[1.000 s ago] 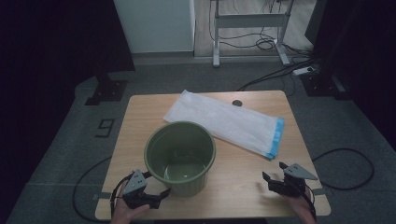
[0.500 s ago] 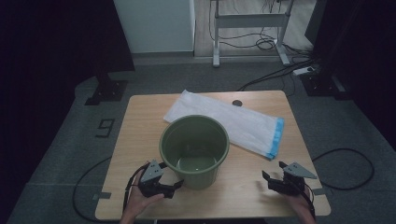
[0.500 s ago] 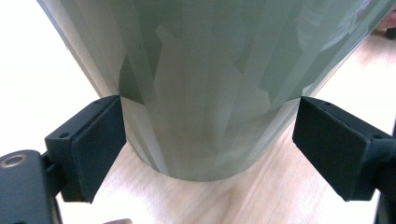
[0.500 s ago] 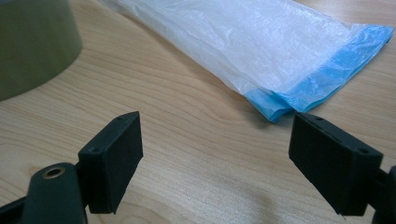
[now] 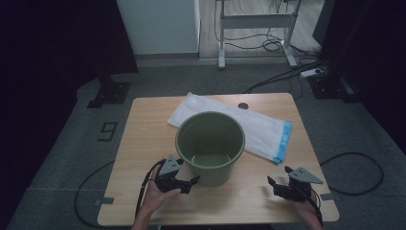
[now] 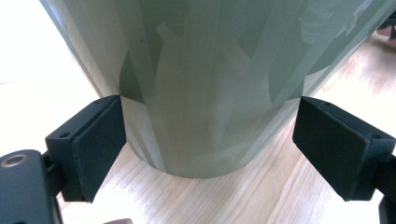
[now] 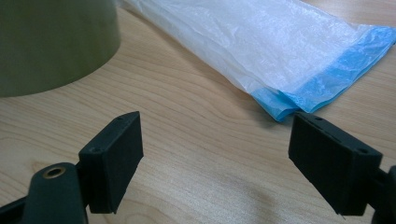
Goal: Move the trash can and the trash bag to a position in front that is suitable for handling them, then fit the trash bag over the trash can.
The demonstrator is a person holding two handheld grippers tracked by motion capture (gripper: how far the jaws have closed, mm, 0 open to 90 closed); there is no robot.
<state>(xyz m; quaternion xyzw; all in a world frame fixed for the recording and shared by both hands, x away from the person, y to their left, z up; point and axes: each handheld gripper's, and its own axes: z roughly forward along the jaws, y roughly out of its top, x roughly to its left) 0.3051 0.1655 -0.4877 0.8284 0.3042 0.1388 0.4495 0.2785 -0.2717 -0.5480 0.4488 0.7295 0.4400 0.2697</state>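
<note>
Bin: a green plastic bin [image 5: 210,146] stands upright near the middle of the bench [image 5: 143,143], open mouth up, nothing visible inside.
Bin base: in the left gripper view its tapered lower wall [image 6: 205,93] sits between the two jaws, resting on the wood.
Left gripper: the left gripper [image 5: 184,182] is at the bin's near-left foot, jaws spread wide to either side of the wall; the left pad looks to be touching or just beside it, the right pad just clear. Nothing is clamped.
Right gripper: the right gripper [image 5: 280,184] hovers low near the bench's front right corner, jaws released and holding nothing, well apart from the bin.
Liner: a white plastic bag with a blue hem [image 5: 258,127] lies flat behind and to the right of the bin, partly tucked behind it; its blue end [image 7: 322,86] points towards the right gripper.
Handling, bin: likely light, stiff and smooth-walled, so a squeeze on the round taper may slip upward; the rim is probably the surer hold.
Handling, liner: thin, limp and slippery; pinching the layered blue hem looks best.
Risk: pushing low on the bin may slide or tip it.
</note>
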